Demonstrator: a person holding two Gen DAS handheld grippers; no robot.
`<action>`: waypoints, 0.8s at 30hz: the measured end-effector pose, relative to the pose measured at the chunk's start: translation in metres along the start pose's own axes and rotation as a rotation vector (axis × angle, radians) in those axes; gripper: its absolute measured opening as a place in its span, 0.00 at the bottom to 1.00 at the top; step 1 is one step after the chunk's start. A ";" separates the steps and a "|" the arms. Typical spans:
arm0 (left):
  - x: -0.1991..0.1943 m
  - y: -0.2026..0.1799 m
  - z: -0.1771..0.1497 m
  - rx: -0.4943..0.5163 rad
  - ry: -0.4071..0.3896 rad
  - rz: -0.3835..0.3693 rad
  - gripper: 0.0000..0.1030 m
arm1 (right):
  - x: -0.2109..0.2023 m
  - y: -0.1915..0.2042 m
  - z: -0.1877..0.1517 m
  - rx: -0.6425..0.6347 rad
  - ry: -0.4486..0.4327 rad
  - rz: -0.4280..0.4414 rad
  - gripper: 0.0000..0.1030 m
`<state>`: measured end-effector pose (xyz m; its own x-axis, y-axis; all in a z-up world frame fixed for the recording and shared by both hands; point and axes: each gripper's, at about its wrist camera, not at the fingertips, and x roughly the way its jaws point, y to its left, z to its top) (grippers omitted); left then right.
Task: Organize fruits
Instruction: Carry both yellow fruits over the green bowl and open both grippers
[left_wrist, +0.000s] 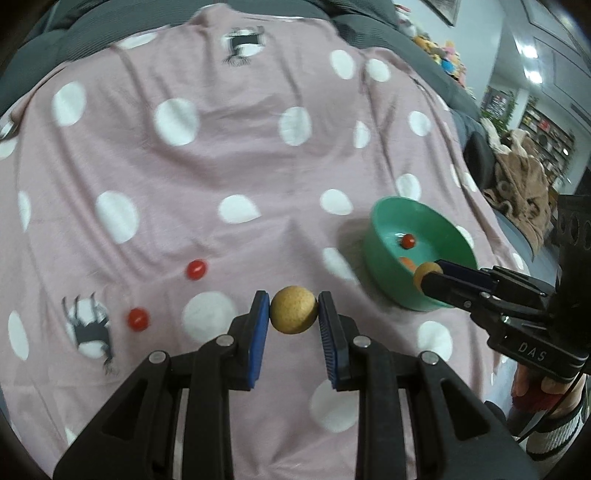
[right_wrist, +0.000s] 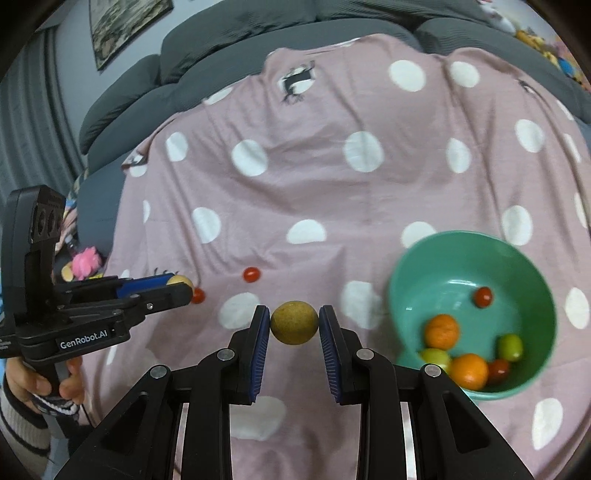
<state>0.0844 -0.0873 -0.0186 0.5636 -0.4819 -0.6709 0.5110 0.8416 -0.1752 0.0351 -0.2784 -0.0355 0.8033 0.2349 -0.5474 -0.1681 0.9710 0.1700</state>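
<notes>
Fruit in the green bowl (left_wrist: 384, 258) sits mostly rim-hidden; left gripper (left_wrist: 293, 314) and right gripper (right_wrist: 294, 322) each pinch a tan fruit.

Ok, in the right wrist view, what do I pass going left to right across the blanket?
Left gripper with its yellow fruit → red tomato → right gripper's yellow fruit → green bowl.

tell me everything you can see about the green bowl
The green bowl is round and deep, mint-coloured, smooth like plastic, standing upright and open on the pink polka-dot blanket. Inside lie two oranges, two green fruits and two small red tomatoes. The right gripper, shut on a tan round fruit, reaches over its near rim; whether it touches is unclear.
</notes>
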 end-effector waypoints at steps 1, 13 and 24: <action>0.003 -0.006 0.003 0.012 -0.001 -0.010 0.26 | -0.002 -0.005 -0.001 0.006 -0.005 -0.013 0.29; 0.053 -0.079 0.038 0.170 0.034 -0.145 0.26 | -0.022 -0.066 -0.006 0.092 -0.035 -0.163 0.29; 0.107 -0.119 0.045 0.244 0.114 -0.227 0.26 | -0.024 -0.109 -0.013 0.154 -0.031 -0.263 0.29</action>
<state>0.1132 -0.2502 -0.0376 0.3489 -0.6079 -0.7133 0.7628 0.6263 -0.1606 0.0272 -0.3895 -0.0516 0.8252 -0.0273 -0.5641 0.1348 0.9795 0.1498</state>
